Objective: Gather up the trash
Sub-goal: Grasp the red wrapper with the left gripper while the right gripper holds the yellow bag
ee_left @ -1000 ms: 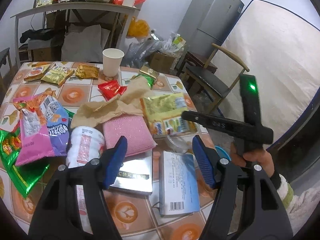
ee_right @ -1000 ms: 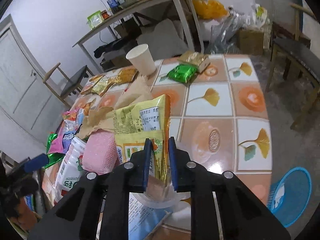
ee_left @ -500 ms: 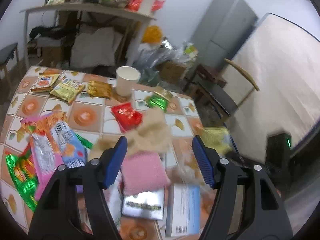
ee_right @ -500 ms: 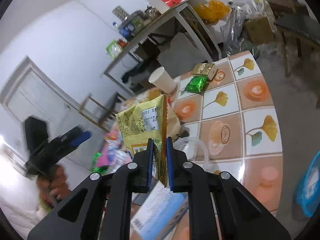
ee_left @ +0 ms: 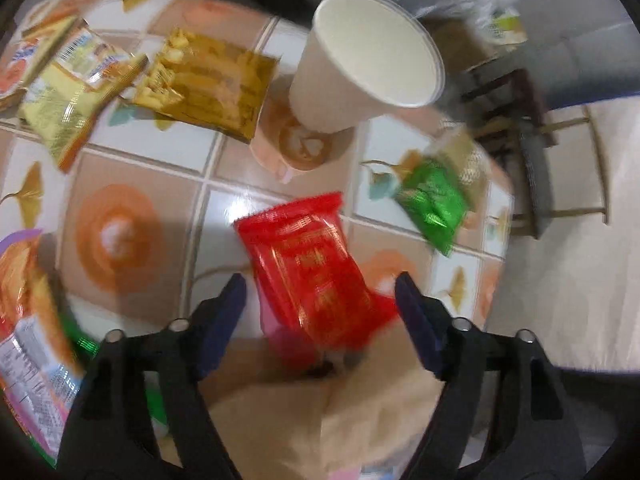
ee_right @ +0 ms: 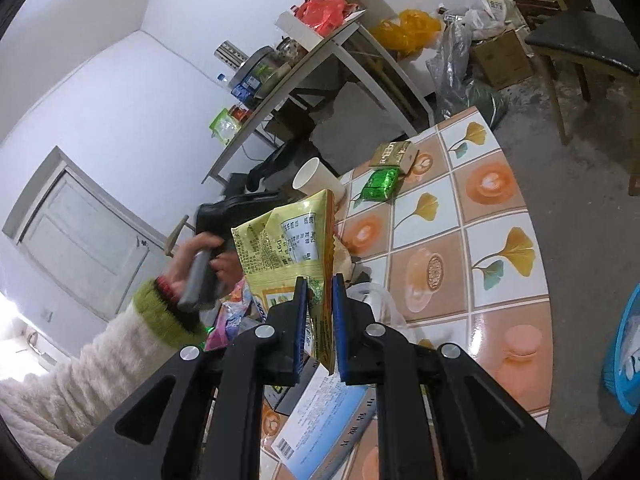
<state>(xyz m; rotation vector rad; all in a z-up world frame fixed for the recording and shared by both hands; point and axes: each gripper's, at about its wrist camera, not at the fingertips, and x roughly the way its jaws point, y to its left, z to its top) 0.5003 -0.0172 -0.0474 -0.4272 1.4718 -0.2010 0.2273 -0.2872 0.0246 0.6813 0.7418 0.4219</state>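
In the left wrist view my left gripper [ee_left: 320, 292] points steeply down over the tiled table [ee_left: 132, 168], its jaws opening, with a red snack packet [ee_left: 312, 264] lying on the table between the blue fingertips [ee_left: 228, 300]; the pads do not press on it. A crumpled brown paper bag [ee_left: 320, 412] lies just under the gripper. In the right wrist view my right gripper [ee_right: 320, 312] is shut on a yellow snack wrapper [ee_right: 292, 248], held upright above the table. A hand in a white sleeve [ee_right: 80, 364] holds the other gripper at left.
A white paper cup [ee_left: 360, 64], golden packets [ee_left: 208, 84], a yellow packet [ee_left: 68, 96] and a green packet [ee_left: 432, 200] lie farther out on the table. A blue basket [ee_right: 624, 352] stands on the floor at right. A blue-white box [ee_right: 324, 424] lies near the table's edge [ee_right: 548, 320].
My left gripper has swung forward and tipped down over the red packet, its jaws wider. My right gripper has lifted the yellow wrapper off the table and rolled.
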